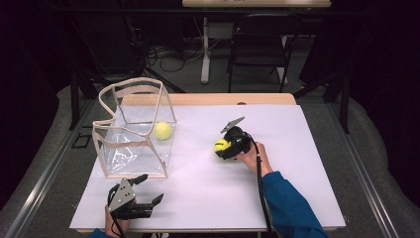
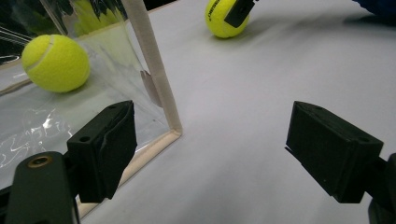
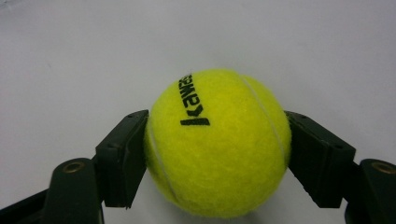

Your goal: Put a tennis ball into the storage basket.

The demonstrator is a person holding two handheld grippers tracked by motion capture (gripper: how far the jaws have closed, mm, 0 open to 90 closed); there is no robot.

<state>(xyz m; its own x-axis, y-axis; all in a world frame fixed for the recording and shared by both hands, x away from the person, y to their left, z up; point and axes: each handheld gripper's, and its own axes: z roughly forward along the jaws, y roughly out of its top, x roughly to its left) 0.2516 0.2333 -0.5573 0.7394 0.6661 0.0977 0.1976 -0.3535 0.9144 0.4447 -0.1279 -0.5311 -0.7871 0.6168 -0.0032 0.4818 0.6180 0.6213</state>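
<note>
The counter (image 1: 208, 193) is covered in white. At its left stands a clear bag (image 1: 132, 130) with pale trim, open at the top; one ball (image 1: 163, 130) sits inside it near the right wall. The left tool (image 1: 146, 191) rests at the counter's near edge, just in front of the bag, its jaws spread wide with nothing between them. The right tool (image 1: 221, 147) lies near the middle of the counter, well apart from the bag, pinching a second ball (image 3: 217, 142), printed in black, which rests on the counter, a pad pressed on each side
</note>
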